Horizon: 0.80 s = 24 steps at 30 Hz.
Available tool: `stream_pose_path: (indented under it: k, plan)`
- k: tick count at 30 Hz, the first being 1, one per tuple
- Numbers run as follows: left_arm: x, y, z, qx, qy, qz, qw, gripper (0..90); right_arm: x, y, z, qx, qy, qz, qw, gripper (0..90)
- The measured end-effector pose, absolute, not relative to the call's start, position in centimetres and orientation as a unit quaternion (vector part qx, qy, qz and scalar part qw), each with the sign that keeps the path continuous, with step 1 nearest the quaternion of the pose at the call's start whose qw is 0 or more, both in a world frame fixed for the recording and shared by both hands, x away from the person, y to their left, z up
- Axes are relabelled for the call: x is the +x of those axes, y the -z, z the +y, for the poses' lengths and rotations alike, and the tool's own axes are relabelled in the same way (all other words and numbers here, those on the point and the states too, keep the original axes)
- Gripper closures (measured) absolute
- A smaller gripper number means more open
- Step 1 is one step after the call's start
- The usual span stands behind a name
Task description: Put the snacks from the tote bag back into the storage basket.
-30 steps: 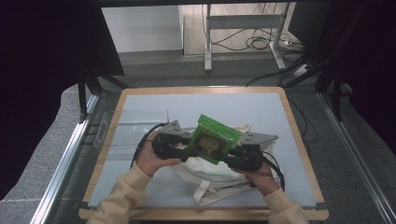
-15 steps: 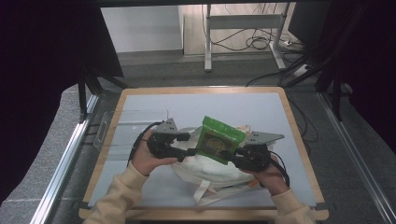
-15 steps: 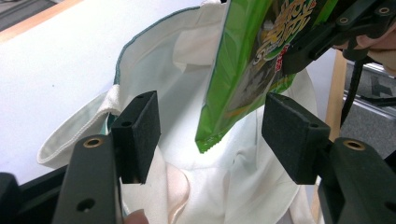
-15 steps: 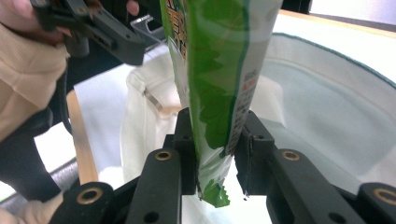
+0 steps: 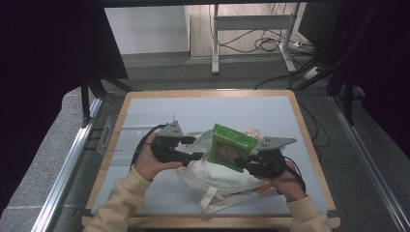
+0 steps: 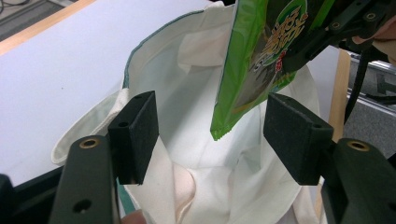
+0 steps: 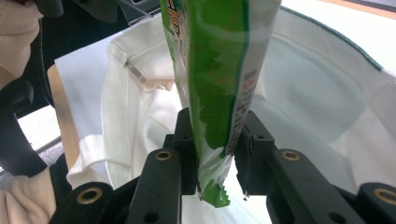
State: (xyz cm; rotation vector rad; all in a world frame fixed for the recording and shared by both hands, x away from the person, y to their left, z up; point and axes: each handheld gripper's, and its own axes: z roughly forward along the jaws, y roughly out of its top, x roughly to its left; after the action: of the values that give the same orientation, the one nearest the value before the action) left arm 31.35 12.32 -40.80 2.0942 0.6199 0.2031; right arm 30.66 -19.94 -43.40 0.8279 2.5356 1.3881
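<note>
Nearest the bottom edge of the high view: two cream sleeves, cut off at the frame, each hand wrapped round a gripper. Left gripper (image 5: 193, 147) with jaws spread wide, nothing clamped between them; in the left gripper view the two black pads (image 6: 136, 135) standing well apart, white cloth between and beneath them, the left pad just beside or touching a fold of the fabric, contact hard to settle. Right gripper (image 5: 245, 164) clamped tight on a green snack packet (image 5: 231, 147); in the right gripper view the jaws pressed together on the packet's lower edge (image 7: 212, 140), a crimped corner poking out below the pads.

Between the two grippers, on the bench (image 5: 159, 108): a white cloth bag (image 5: 217, 174), crumpled, mouth held open, straps trailing toward the near edge. Packet upright and slightly tilted above the bag's mouth, lower corner hanging over the opening in the left gripper view (image 6: 252, 70), not clearly touching the cloth. Packet's printing blurred, wording not legible. Bag's inside partly hidden by the packet and by folds; bottom of the bag not made out. A small metal clip or tag (image 7: 135, 72) on the bag's rim in the right gripper view, nature uncertain.

Farther off: pale bench top with wooden border, a clear plastic tray (image 5: 113, 133) at its left edge. Beyond the bench, grey floor, metal frame legs (image 5: 215, 38), loose cables (image 5: 263, 43), dark curtains at both sides.
</note>
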Motion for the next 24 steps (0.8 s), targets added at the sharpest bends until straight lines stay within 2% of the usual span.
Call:
stream_pose_path:
  k: [12, 24]
  plan:
    - [31.4, 39.2, 11.7, 0.854, -0.095, 0.239, 0.452, 35.3, 30.8, 42.9, -20.1, 0.269, -0.441, 0.854, 0.062, 71.6]
    - [31.9, 36.3, 10.0, 0.869, -0.104, 0.195, 0.443, 33.9, 31.1, 41.8, -19.5, 0.248, -0.408, 0.877, 0.053, 71.6]
